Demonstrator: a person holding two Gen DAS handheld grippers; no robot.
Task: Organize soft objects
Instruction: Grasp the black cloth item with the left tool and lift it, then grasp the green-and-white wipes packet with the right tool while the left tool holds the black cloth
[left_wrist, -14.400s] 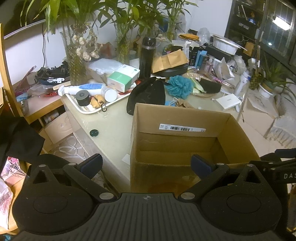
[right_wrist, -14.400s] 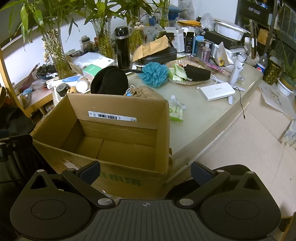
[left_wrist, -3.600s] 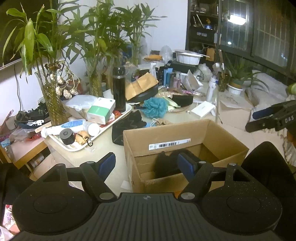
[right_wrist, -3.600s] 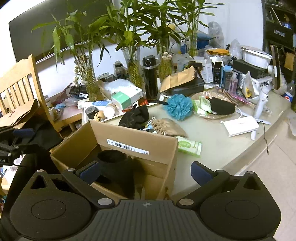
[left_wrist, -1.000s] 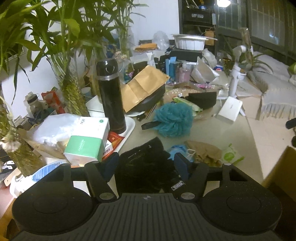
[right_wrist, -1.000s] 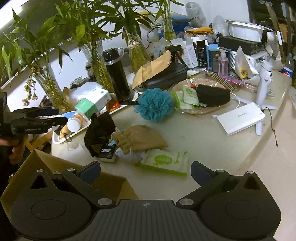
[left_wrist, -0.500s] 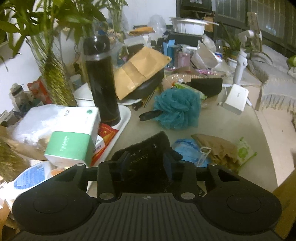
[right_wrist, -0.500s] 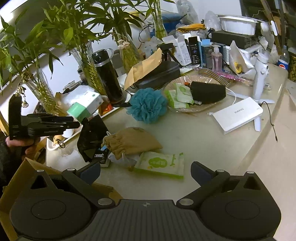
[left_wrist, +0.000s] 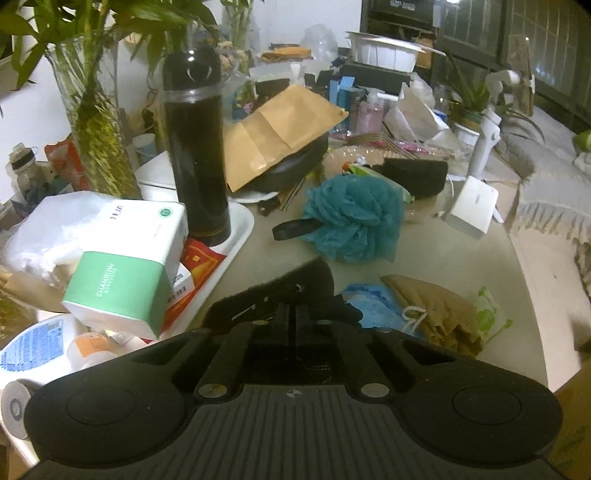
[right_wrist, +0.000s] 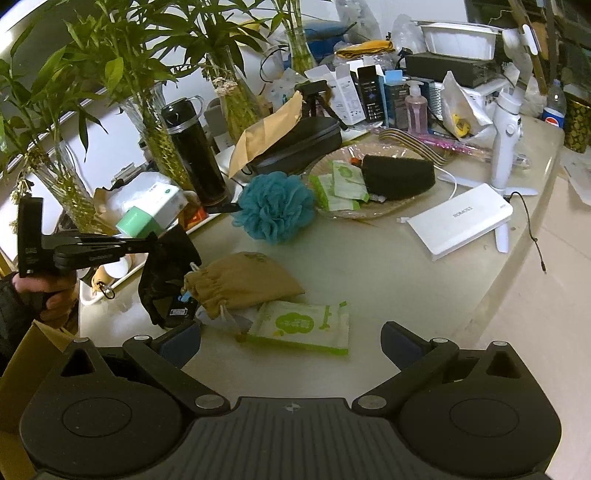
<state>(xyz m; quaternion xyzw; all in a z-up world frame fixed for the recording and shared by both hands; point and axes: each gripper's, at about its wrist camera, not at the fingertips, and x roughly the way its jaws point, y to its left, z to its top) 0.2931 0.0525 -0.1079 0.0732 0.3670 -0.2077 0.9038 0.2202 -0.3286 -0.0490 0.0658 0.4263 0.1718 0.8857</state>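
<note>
My left gripper (left_wrist: 290, 312) is shut on a black cloth (left_wrist: 273, 291) and holds it off the table; in the right wrist view the left gripper (right_wrist: 151, 240) shows at the left with the black cloth (right_wrist: 166, 273) hanging from it. A teal bath pouf (left_wrist: 351, 221) (right_wrist: 273, 206), a tan drawstring pouch (left_wrist: 432, 310) (right_wrist: 243, 284) and a green wet-wipes pack (right_wrist: 303, 325) lie on the table. My right gripper (right_wrist: 290, 343) is open and empty, above the table's near edge by the wipes.
A cardboard box corner (right_wrist: 18, 354) shows at lower left. A white tray (left_wrist: 240, 229) holds a black flask (left_wrist: 197, 155) and a green-white tissue box (left_wrist: 125, 273). A white power bank (right_wrist: 461, 221), a plate with a black pouch (right_wrist: 395, 177), vases and bottles crowd the back.
My left gripper has closed on the black cloth and lifted it. The right gripper has drifted slightly closer over the table and stays open.
</note>
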